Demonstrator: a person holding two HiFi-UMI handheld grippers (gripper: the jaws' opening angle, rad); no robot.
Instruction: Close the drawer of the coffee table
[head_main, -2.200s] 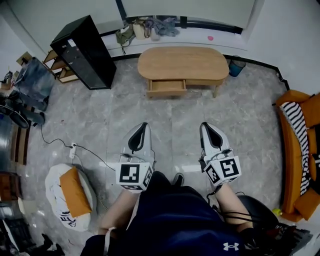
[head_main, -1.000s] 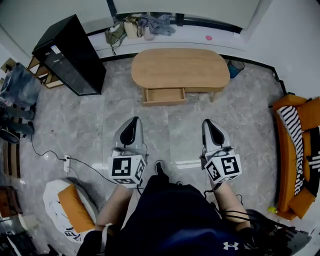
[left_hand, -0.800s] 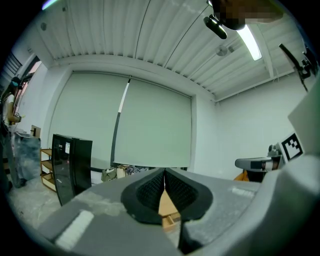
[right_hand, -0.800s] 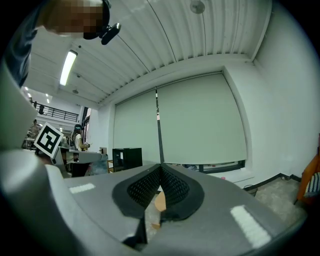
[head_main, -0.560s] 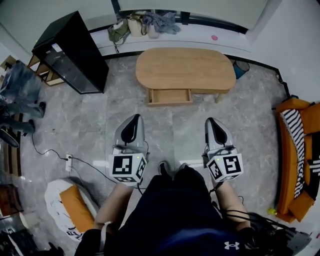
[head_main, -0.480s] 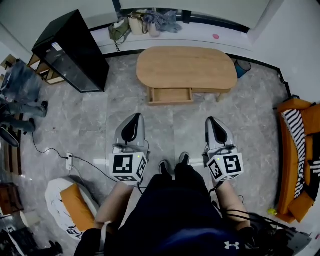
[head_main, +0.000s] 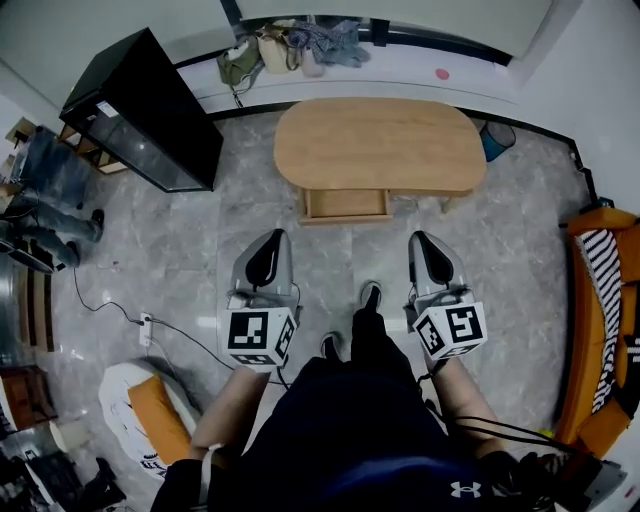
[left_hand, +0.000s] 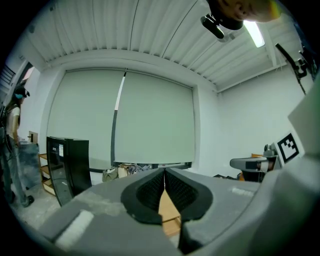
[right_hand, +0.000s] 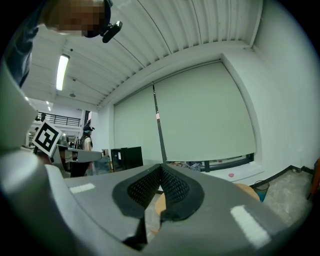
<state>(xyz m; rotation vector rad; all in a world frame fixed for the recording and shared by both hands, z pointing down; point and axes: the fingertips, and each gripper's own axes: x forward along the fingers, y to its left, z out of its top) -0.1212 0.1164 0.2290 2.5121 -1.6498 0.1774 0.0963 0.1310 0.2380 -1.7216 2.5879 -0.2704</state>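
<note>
Grey stone floor (head_main: 180, 250) lies between the person and the oval wooden bench (head_main: 380, 140) at the far side of the room. The drawer (head_main: 347, 203) stands pulled out toward the near side, below the bench's near edge and left of centre. Its front is not flush with the frame.

The left gripper (head_main: 270, 242) and right gripper (head_main: 420, 245) are well short of the drawer and touch nothing. Both pairs of fingers (left_hand: 147, 192) are pressed fully together and hold nothing.

Judged status: no part of the closing is done. Remaining steps: approach the bench, set a gripper against the drawer front, and push it in until flush.
</note>
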